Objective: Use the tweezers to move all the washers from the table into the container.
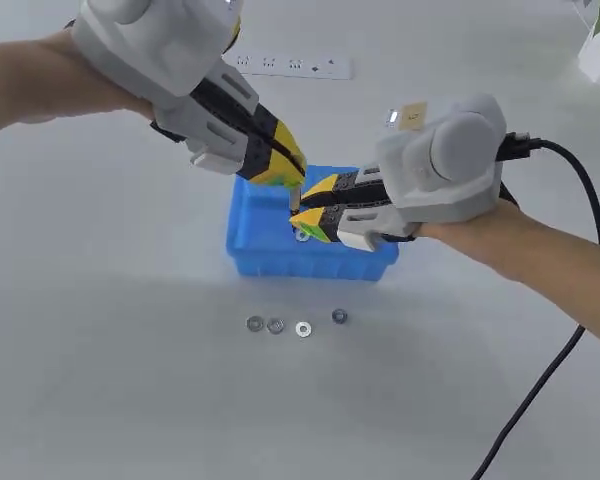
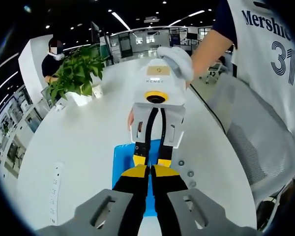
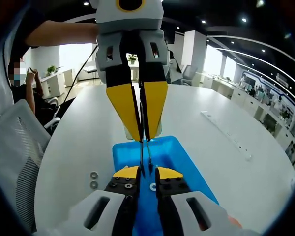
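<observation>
The left gripper [image 1: 290, 175] clamps the tweezers [image 1: 294, 200], tips above the container [image 1: 270, 255], between the right gripper's [image 1: 306, 212] slightly parted jaws. Four washers [image 1: 275, 325] lie in a row on the bench [image 1: 130, 350] nearby; a fifth washer [image 3: 153, 187] lies inside.

Left gripper [image 1: 288, 174] jaws clamped; right gripper [image 1: 311, 208] jaws slightly apart

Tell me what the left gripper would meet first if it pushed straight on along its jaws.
Most likely the right gripper: its yellow-tipped jaws face the left gripper head-on, almost tip to tip above the blue container. The tweezers the left gripper holds would probably reach it first; depth is unclear.
</observation>
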`<action>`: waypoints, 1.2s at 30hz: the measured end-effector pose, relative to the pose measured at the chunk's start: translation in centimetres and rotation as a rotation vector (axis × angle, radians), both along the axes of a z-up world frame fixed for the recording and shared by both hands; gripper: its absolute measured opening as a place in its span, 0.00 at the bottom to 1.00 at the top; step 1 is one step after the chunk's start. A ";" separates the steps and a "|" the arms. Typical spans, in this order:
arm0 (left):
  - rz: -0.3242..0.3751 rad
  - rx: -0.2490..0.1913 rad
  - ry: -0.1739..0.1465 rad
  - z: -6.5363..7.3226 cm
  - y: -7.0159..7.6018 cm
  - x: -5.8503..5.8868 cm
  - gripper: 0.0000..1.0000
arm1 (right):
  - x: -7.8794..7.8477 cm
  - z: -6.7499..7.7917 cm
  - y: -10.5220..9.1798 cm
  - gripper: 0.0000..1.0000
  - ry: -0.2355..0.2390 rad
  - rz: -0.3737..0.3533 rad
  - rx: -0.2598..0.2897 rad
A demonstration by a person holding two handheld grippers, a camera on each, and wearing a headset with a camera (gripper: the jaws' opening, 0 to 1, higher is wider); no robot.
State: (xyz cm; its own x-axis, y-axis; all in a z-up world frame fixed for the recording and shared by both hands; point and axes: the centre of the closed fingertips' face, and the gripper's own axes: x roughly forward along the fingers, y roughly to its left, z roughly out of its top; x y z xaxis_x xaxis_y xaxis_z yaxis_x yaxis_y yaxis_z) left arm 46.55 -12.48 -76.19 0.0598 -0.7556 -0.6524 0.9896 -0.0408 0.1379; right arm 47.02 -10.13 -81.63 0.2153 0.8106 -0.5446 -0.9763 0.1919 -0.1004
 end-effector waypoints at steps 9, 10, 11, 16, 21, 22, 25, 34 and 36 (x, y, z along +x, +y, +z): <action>-0.035 -0.013 -0.039 2.6 -0.8 -2.2 0.06 | -1.9 2.9 0.0 0.14 -0.038 0.013 0.039; -0.037 -0.013 -0.042 2.8 -0.8 -2.5 0.06 | -2.0 3.0 0.0 0.14 -0.043 0.013 0.039; -0.042 -0.013 -0.045 3.0 -0.9 -3.0 0.06 | -2.2 3.2 -0.1 0.15 -0.048 0.012 0.040; -0.057 -0.014 -0.053 3.5 -1.1 -4.8 0.06 | -3.6 3.4 -0.6 0.16 -0.045 0.015 0.039; -0.059 -0.028 -0.049 3.6 -1.4 -6.7 0.06 | -5.2 3.4 -0.8 0.16 -0.033 0.033 0.032; -0.062 -0.030 -0.047 3.5 -1.5 -7.3 0.06 | -5.6 3.4 -0.8 0.16 -0.025 0.039 0.032; -0.061 -0.026 -0.035 3.0 -1.4 -8.2 0.06 | -6.8 3.0 -0.7 0.16 -0.013 0.060 0.029; -0.034 -0.056 -0.001 1.5 -1.8 -10.5 0.06 | -9.1 1.2 -0.5 0.16 0.028 0.054 0.028; -0.037 -0.065 0.009 1.1 -1.8 -11.0 0.06 | -9.5 0.8 -0.4 0.16 0.036 0.051 0.022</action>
State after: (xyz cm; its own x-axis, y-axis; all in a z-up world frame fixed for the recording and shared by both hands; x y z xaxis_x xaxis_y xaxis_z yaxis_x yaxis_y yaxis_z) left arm 35.59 -14.26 -75.09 0.0254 -0.7981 -0.6019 0.9888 -0.0685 0.1325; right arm 37.48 -10.57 -80.86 0.1542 0.8318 -0.5333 -0.9877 0.1438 -0.0613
